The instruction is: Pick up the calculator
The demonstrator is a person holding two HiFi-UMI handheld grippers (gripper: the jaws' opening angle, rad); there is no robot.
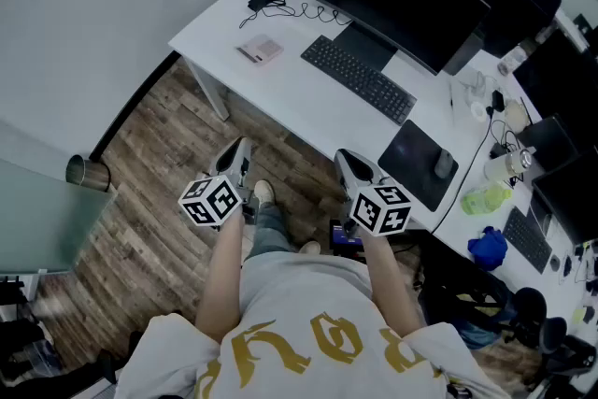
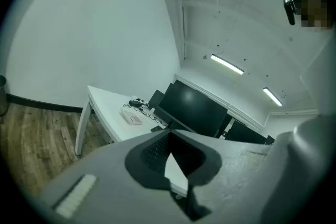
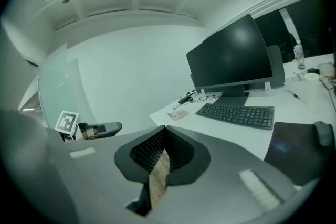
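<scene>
My left gripper [image 1: 235,162] and right gripper [image 1: 353,169] are both clenched on nothing, mid-frame above the wood floor [image 1: 159,154]. The calculator [image 1: 260,49] lies upper left on the white desk [image 1: 290,93].

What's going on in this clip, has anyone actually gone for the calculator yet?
Not yet. A person stands in front of the white desk with a gripper in each hand. The left gripper and the right gripper are both held close to the body, over the wooden floor and short of the desk, with their jaws together on nothing. The calculator lies untouched near the desk's left end, to the left of the keyboard.
</scene>
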